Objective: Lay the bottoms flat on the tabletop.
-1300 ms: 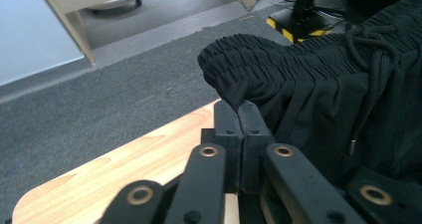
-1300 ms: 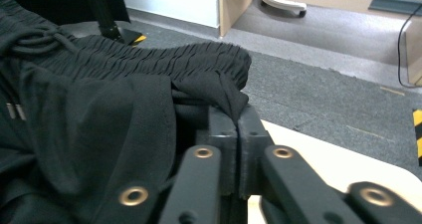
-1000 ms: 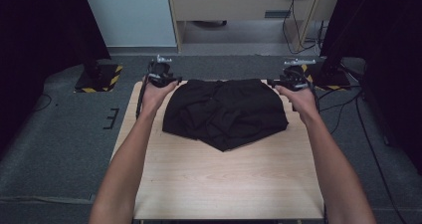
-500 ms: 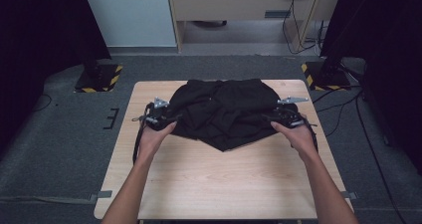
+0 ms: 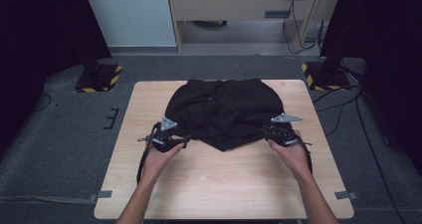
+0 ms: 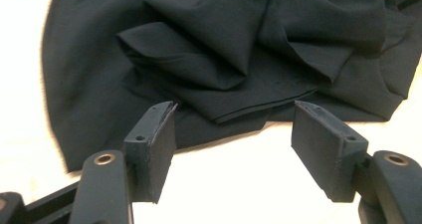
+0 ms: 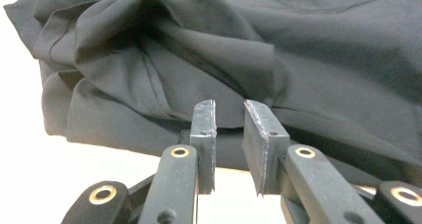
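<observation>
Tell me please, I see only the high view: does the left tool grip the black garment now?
Observer: No. In the left gripper view the left tool is wide open, and nothing is between its jaws.
Operator: Where is the cloth from its tips?
Observer: A folded edge of the black garment lies just beyond the tips, on the table.
Operator: And the right tool, is it open as wide?
Observer: No. In the right gripper view the right tool leaves only a narrow gap between its jaws, with no cloth in the gap.
</observation>
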The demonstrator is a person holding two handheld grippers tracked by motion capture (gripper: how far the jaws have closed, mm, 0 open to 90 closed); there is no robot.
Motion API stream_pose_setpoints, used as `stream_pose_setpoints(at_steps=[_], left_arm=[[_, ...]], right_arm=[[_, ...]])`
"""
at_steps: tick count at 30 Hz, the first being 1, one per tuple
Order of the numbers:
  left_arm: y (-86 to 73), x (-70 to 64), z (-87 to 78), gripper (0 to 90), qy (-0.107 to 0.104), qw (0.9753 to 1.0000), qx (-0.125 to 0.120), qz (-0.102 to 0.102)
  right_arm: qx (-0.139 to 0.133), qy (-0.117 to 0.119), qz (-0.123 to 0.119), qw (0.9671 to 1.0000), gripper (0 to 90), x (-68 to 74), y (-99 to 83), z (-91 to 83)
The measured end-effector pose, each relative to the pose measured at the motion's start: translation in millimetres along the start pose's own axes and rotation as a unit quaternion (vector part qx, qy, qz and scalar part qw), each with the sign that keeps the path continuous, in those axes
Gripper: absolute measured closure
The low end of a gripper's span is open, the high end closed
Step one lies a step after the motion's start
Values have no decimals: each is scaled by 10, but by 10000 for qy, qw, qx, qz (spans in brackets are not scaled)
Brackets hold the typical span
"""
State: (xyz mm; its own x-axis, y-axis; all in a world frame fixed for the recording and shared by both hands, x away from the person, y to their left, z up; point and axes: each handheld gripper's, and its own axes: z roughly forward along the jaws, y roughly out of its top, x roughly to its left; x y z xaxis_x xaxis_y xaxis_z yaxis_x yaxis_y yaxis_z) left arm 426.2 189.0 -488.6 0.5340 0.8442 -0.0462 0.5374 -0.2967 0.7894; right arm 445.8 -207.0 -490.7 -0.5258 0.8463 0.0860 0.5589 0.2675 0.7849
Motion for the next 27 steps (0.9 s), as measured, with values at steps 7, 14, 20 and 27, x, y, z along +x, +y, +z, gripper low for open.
stream_pose_setpoints(at_steps=[7, 14, 20, 27], left_arm=[[12, -147, 149, 325, 8, 9998, 103, 180], [18, -213, 121, 345, -25, 9999, 38, 103], [37, -325, 62, 350, -138, 9998, -71, 154], [102, -440, 213, 340, -242, 9994, -67, 252]], right_arm=[[-120, 165, 58, 9998, 554, 210, 29, 150], [-85, 412, -275, 9987, 392, 597, 191, 392], [225, 219, -604, 9977, 616, 814, 221, 689], [-47, -7, -574, 9983, 897, 713, 253, 491]])
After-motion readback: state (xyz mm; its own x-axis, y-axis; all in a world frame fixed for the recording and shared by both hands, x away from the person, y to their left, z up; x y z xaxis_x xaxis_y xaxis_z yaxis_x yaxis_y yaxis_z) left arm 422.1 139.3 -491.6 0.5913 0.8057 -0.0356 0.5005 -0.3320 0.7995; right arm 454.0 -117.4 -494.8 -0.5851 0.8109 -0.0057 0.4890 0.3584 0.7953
